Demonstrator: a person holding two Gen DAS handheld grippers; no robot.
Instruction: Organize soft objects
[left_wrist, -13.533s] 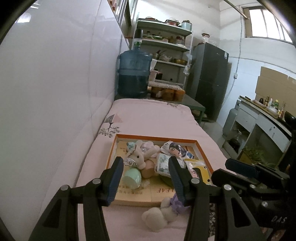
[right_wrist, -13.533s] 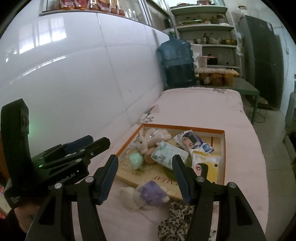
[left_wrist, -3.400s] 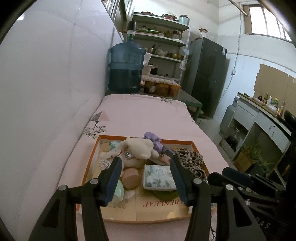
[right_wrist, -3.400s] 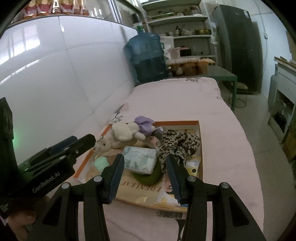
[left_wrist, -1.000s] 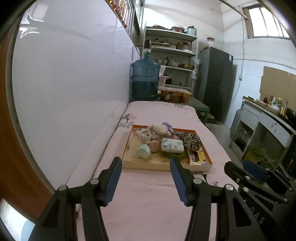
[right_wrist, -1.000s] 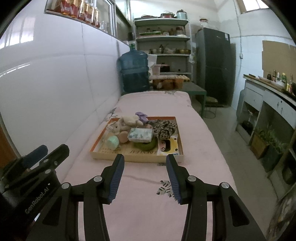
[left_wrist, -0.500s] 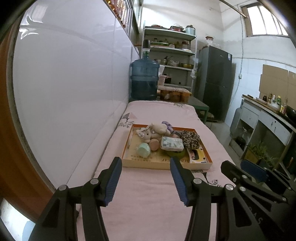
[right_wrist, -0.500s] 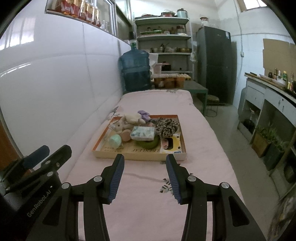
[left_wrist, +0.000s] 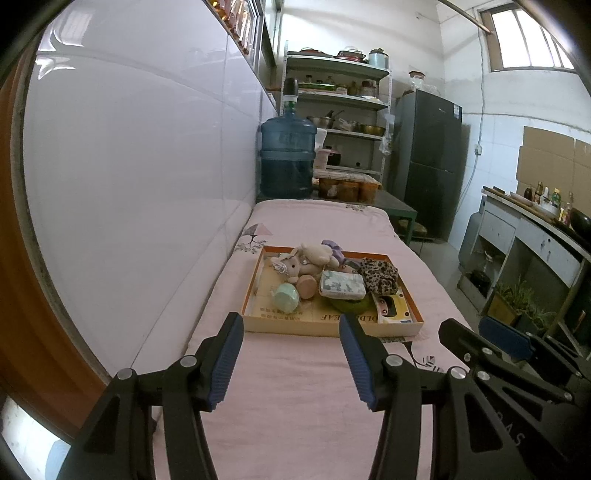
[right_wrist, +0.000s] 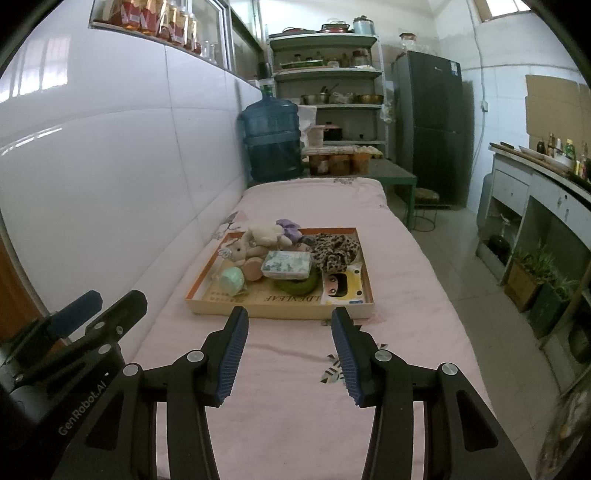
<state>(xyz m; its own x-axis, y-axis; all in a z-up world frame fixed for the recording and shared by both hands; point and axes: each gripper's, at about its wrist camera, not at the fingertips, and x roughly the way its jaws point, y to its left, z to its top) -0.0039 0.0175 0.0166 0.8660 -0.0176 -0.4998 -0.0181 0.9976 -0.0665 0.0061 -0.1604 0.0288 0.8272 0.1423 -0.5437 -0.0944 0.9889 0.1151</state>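
Note:
A shallow orange-rimmed box (left_wrist: 255, 280) (right_wrist: 201, 280) lies on the pink bed, filled with soft things: a cream plush toy (left_wrist: 314, 254) (right_wrist: 264, 234), a purple plush (left_wrist: 332, 246) (right_wrist: 288, 226), a leopard-print cloth (left_wrist: 380, 275) (right_wrist: 334, 249), a tissue pack (left_wrist: 341, 285) (right_wrist: 286, 264), a mint-green ball (left_wrist: 286, 297) (right_wrist: 232, 279). My left gripper (left_wrist: 291, 334) stands open over the bed, short of the box's near edge, nothing between its fingers. My right gripper (right_wrist: 288, 325) is open too and holds nothing. Each view shows the other gripper at its side.
The pink bed (left_wrist: 295, 387) (right_wrist: 295, 369) runs along a white tiled wall (left_wrist: 129, 184) on the left. A blue water jug (left_wrist: 288, 158) (right_wrist: 271, 138), shelves and a dark fridge (left_wrist: 428, 162) stand beyond it. A counter with drawers (left_wrist: 524, 240) lines the right, floor between.
Over the last second nothing has visibly moved. Since the oldest frames the plush and the leopard cloth went from the bed into the box, and both grippers backed away.

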